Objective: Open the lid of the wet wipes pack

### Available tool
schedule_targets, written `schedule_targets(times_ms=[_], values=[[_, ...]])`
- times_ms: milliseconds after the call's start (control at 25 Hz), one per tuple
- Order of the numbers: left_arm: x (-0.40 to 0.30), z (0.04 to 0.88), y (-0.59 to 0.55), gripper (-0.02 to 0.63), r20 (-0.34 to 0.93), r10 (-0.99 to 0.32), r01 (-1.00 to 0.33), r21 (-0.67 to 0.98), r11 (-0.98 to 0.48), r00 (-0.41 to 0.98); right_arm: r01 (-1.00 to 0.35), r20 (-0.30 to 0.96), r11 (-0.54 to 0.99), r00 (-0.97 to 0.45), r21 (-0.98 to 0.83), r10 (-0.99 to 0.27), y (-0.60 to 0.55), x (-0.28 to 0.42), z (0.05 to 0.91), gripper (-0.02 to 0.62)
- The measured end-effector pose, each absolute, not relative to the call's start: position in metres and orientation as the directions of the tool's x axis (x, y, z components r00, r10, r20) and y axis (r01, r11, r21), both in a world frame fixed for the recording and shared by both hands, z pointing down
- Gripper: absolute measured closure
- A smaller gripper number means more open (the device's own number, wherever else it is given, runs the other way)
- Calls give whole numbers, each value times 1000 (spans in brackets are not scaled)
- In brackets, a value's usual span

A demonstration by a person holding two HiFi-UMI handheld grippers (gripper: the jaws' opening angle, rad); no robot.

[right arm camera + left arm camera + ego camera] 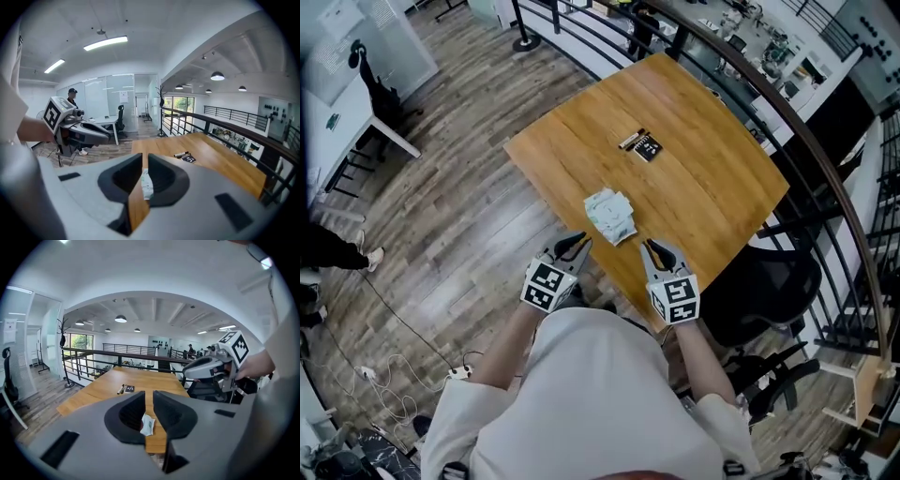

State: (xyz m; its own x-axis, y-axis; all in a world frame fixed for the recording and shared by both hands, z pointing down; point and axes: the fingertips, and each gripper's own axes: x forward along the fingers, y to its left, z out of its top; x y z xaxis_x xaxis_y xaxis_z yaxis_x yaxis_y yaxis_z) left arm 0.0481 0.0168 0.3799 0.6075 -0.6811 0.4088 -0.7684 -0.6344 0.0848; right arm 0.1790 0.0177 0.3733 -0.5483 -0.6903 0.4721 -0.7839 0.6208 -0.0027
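The wet wipes pack (pixel 610 215) is a crumpled white and pale-green pouch lying flat near the front edge of the wooden table (pixel 703 178). Its lid is too small to tell whether it is up or down. My left gripper (pixel 578 246) hovers just short of the pack on its left, and my right gripper (pixel 656 249) just short of it on its right. Both have only a narrow gap between the jaws, with nothing in it. In the left gripper view the pack (pixel 147 424) shows through the slit of that gripper (pixel 149 397). The right gripper view shows the pack (pixel 146 183) beyond its own jaws (pixel 145 159).
A marker (pixel 630 141) and a small black card (pixel 648 148) lie further back on the table. A black chair (pixel 759 291) stands at the table's right side, with a dark railing (pixel 825 159) behind. A person (pixel 71 96) stands by a white desk far left.
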Motion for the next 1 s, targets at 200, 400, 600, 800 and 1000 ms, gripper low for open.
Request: schedule_targets(times_ms=[200, 400, 600, 800, 1000], values=[[54, 370, 38, 575, 392, -737, -816, 71, -573, 551, -747, 443, 664, -597, -3, -670, 37, 191, 367, 565], [58, 360, 61, 589, 363, -772, -841, 67, -537, 522, -729, 417, 685, -620, 10, -665, 52, 198, 362, 580], [51, 346, 73, 611, 352, -782, -848, 68, -526, 514, -733, 394, 680, -621, 13, -678, 59, 198, 351, 592], [34, 329, 77, 612, 339, -777, -840, 83, -536, 530, -755, 373, 655, -605, 10, -703, 61, 192, 337, 592], [19, 315, 81, 612, 326, -765, -821, 66, -567, 555, -779, 335, 627, -587, 12, -737, 63, 185, 321, 592]])
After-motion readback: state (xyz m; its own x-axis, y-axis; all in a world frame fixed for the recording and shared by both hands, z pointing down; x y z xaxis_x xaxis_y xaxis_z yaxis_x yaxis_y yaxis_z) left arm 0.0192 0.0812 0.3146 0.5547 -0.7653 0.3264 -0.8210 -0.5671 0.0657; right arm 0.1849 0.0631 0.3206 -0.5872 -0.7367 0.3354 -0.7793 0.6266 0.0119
